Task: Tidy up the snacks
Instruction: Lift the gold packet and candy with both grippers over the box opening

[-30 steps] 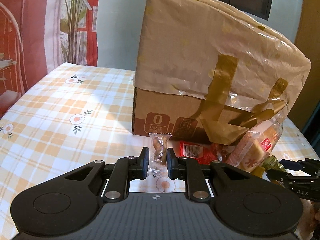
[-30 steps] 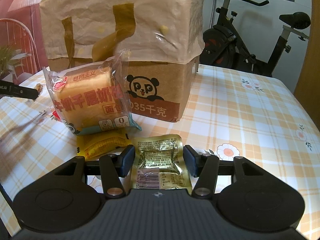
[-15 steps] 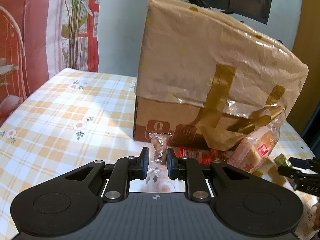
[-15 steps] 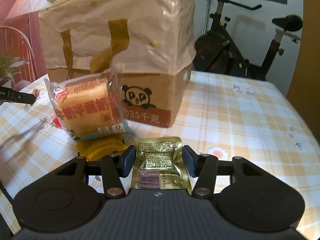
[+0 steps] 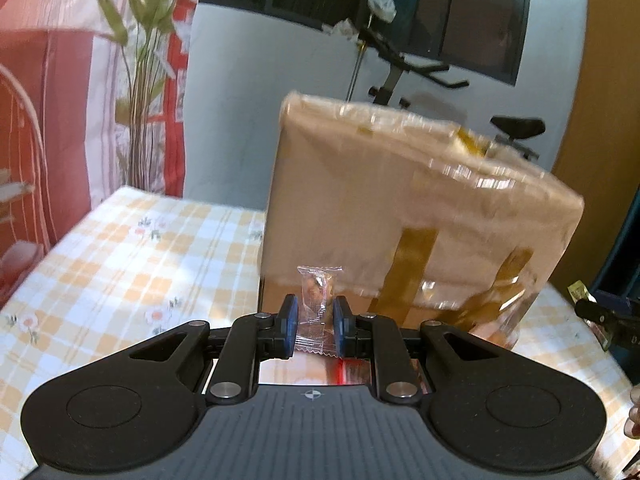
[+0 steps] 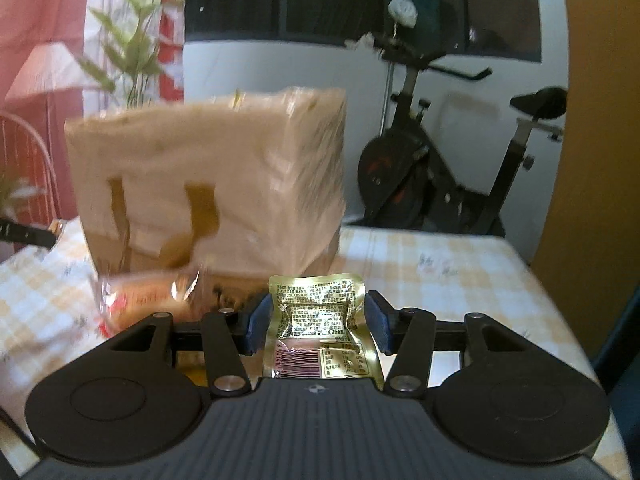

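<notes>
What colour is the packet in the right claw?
Gold foil packet with dark print; right wrist view.

An exercise bike (image 6: 452, 168) stands far right behind the checked tablecloth (image 5: 120, 264); a tall plant (image 5: 140, 80) stands far left.

I saw a clear, glossy plastic candy wrapper (image 5: 316, 304) and a shiny, crinkled gold foil pouch (image 6: 318, 322). The cardboard box (image 6: 224, 280) wore a crumpled, glossy plastic cover (image 5: 400, 200). The gripper bodies looked matt black plastic.
</notes>
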`<act>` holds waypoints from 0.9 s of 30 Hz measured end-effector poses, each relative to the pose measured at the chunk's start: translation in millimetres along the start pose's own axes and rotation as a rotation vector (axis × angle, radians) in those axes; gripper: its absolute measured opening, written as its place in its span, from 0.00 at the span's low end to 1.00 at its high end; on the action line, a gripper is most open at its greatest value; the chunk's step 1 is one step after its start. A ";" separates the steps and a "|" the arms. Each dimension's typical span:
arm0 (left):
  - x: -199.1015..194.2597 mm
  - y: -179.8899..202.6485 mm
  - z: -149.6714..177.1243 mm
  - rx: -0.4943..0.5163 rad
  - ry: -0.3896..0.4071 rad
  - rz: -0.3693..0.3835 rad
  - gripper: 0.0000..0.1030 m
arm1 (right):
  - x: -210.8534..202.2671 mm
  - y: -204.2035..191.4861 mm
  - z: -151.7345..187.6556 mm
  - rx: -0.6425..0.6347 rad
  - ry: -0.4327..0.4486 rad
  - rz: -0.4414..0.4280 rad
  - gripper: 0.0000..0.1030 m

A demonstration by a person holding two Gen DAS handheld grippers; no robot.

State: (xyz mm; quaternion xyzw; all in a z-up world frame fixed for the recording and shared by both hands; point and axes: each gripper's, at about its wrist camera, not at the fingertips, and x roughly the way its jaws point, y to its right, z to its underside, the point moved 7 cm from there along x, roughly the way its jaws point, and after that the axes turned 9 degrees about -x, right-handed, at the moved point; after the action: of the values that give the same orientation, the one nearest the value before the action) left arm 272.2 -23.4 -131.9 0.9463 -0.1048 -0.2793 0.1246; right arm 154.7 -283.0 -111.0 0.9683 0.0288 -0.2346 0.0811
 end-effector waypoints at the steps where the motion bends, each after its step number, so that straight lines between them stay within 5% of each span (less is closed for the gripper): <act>1: -2.8 1.9 -4.8 0.002 0.014 0.004 0.19 | -2.5 3.5 -6.5 0.003 0.017 0.007 0.52; 15: -27.5 24.3 -62.5 0.052 0.147 0.054 0.19 | -22.2 31.5 -95.1 -0.006 0.224 0.039 0.52; 27: -6.8 62.8 -119.7 0.116 0.203 0.121 0.19 | 3.9 11.0 -168.4 -0.073 0.336 -0.071 0.52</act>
State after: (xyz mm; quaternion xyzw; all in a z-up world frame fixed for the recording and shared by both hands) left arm 324.9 -59.8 -12.7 0.9673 -0.1644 -0.1677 0.0960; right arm 234.9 -265.0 36.5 0.9886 0.0847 -0.0710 0.1019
